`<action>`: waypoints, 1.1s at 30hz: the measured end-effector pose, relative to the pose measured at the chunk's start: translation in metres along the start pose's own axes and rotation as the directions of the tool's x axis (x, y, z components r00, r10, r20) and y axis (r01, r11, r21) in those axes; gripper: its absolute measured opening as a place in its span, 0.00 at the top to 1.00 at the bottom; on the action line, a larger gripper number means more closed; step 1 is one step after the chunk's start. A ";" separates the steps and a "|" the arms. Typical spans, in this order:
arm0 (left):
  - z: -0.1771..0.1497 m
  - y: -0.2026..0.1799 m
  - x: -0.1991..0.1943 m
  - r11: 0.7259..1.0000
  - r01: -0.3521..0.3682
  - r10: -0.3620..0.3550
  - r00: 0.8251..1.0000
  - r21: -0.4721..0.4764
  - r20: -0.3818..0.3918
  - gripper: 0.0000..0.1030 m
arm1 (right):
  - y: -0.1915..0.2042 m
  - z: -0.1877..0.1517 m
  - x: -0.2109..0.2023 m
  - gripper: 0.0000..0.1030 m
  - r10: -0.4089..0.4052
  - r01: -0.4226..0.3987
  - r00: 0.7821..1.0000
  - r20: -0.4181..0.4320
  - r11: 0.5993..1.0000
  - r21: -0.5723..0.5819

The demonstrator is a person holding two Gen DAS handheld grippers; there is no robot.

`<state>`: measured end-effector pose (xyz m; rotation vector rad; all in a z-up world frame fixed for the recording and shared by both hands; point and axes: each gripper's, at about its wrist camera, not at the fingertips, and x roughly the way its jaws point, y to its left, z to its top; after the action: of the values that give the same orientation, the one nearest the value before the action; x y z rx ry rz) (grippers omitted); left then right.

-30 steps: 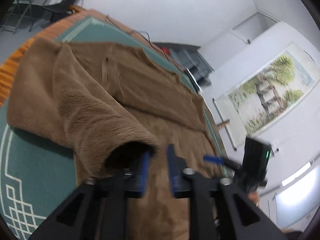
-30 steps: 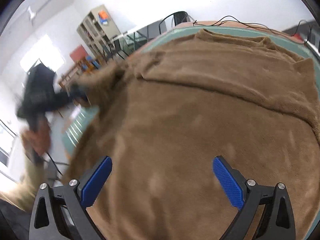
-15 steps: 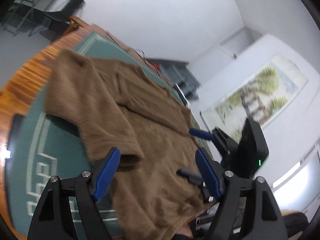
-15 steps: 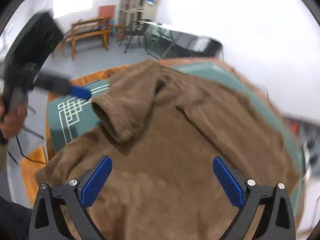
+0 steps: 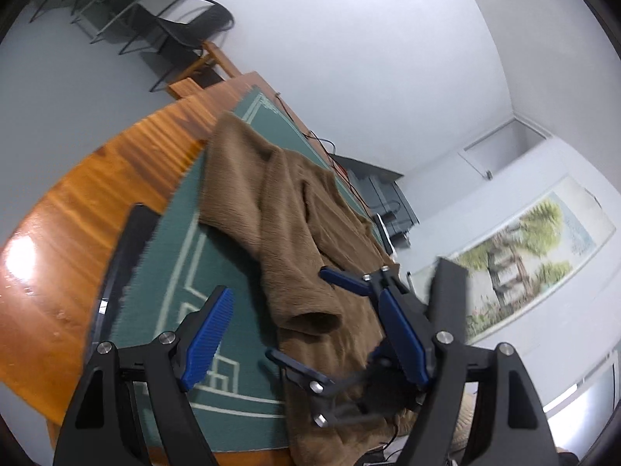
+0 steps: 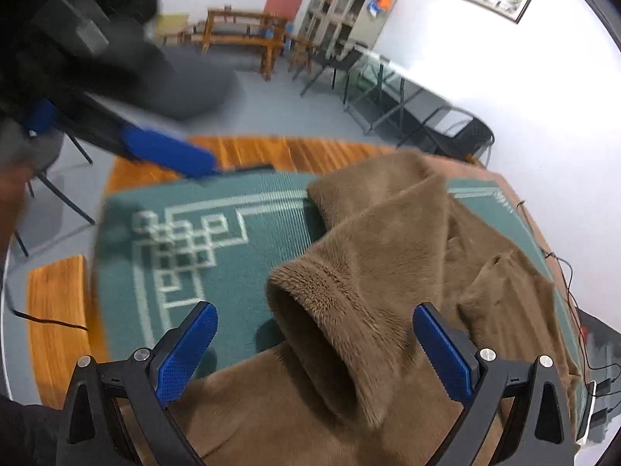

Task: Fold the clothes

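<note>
A brown fleece garment (image 5: 287, 233) lies spread on a green patterned mat (image 5: 186, 256) on a wooden table (image 5: 77, 209). One sleeve is folded inward over the body, its open cuff (image 6: 306, 334) facing the right wrist camera. My left gripper (image 5: 306, 334) is open and empty, above the mat beside the cuff (image 5: 314, 318). My right gripper (image 6: 314, 345) is open and empty, its jaws either side of the cuff, above it. In the left wrist view the right gripper (image 5: 330, 334) hovers over the garment's near hem. The left gripper (image 6: 167, 151) is blurred in the right wrist view.
Cables (image 6: 562, 268) run along the table's far edge. Black chairs (image 6: 446, 124) and a glass table (image 6: 380, 73) stand beyond the table. A wooden bench (image 6: 240, 35) and a cabinet (image 6: 349, 7) are farther back. A scroll painting (image 5: 528, 256) hangs on the wall.
My left gripper let go of the sleeve cuff, opened and pulled back to the left. The sleeve now lies folded on the body. My right gripper swung over to the cuff, still open.
</note>
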<state>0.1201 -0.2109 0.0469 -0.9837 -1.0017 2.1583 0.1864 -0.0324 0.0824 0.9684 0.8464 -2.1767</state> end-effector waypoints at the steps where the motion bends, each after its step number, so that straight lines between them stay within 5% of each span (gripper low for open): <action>1: 0.000 0.004 -0.002 1.000 -0.006 0.006 1.000 -0.009 0.005 0.21 | -0.002 0.000 0.008 0.01 0.002 -0.002 1.000 -0.017 1.000 0.008; 4: 0.002 0.014 -0.004 0.999 -0.016 0.017 1.000 -0.036 0.014 0.21 | -0.009 -0.001 0.032 0.07 0.010 -0.007 0.998 -0.067 0.999 0.033; 7: 0.004 0.018 -0.001 0.999 -0.022 0.023 1.000 -0.050 0.012 0.21 | -0.025 -0.002 0.033 0.39 0.024 -0.017 0.996 -0.081 0.996 0.087; 11: 0.007 0.013 0.008 0.999 -0.032 0.032 0.999 -0.035 0.001 0.21 | -0.049 0.000 0.026 0.67 0.072 -0.061 0.996 -0.054 0.982 0.178; 18: 0.012 0.004 0.022 0.999 -0.050 0.050 0.999 -0.009 -0.016 0.21 | -0.122 0.014 -0.017 0.75 0.099 -0.139 0.988 0.121 0.911 0.389; 23: 0.017 -0.003 0.035 0.997 -0.071 0.072 0.997 0.016 -0.027 0.21 | -0.184 0.018 -0.052 0.76 0.021 -0.125 0.979 0.203 0.848 0.514; 29: 0.026 -0.010 0.064 0.996 -0.090 0.091 0.994 0.027 -0.065 0.21 | -0.265 -0.016 -0.104 0.82 -0.115 -0.080 0.960 0.253 0.757 0.649; 33: 0.030 -0.015 0.079 0.994 -0.097 0.100 0.992 0.040 -0.081 0.21 | -0.302 -0.050 -0.104 0.81 -0.056 -0.153 0.963 0.263 0.690 0.708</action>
<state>0.0529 -0.1571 0.0419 -1.1172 -0.8894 2.1884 0.0434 0.2173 0.2300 0.9811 -0.2305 -2.5565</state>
